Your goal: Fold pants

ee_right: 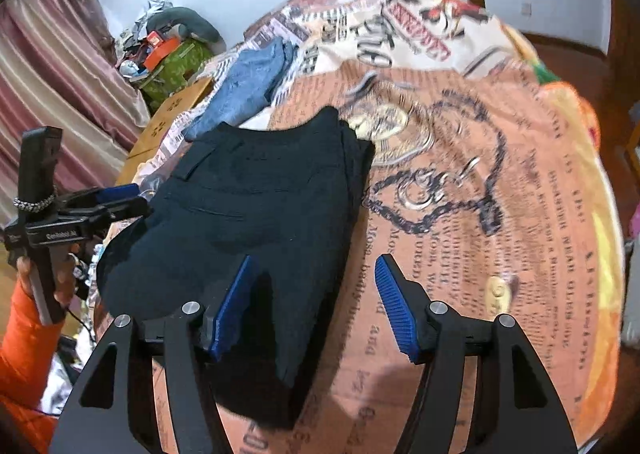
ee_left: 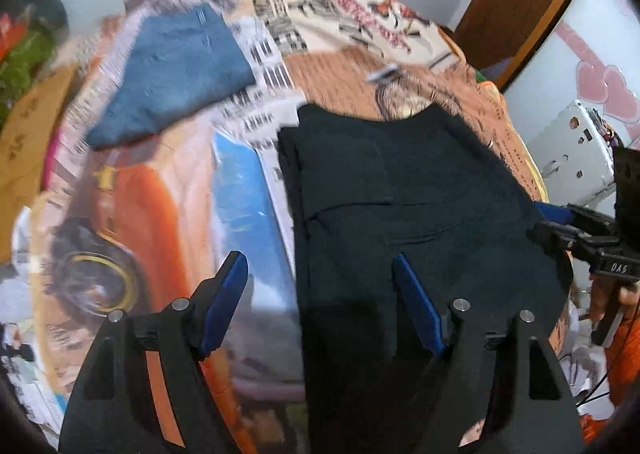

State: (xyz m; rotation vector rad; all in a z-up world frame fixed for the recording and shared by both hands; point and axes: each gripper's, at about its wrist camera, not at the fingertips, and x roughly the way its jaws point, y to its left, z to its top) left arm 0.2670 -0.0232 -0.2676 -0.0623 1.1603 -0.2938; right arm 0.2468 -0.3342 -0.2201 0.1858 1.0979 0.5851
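- Printed bedspread (ee_right: 500,181) covers the whole bed, with bare room to the right of the pants.
- Black pants (ee_right: 260,189) lie folded at the near middle, edges clear all round.
- Blue cloth (ee_left: 176,73) lies beyond, just apart.
- Left gripper (ee_left: 320,274) straddles their left edge, jaws apart, empty.
- Right gripper (ee_right: 316,270) straddles their right edge, jaws apart, empty.

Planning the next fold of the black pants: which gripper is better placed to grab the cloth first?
Probably the left gripper: its open jaws straddle the black pants' side edge. The right gripper is open too and similarly close, one finger over cloth, the other over the printed blanket.
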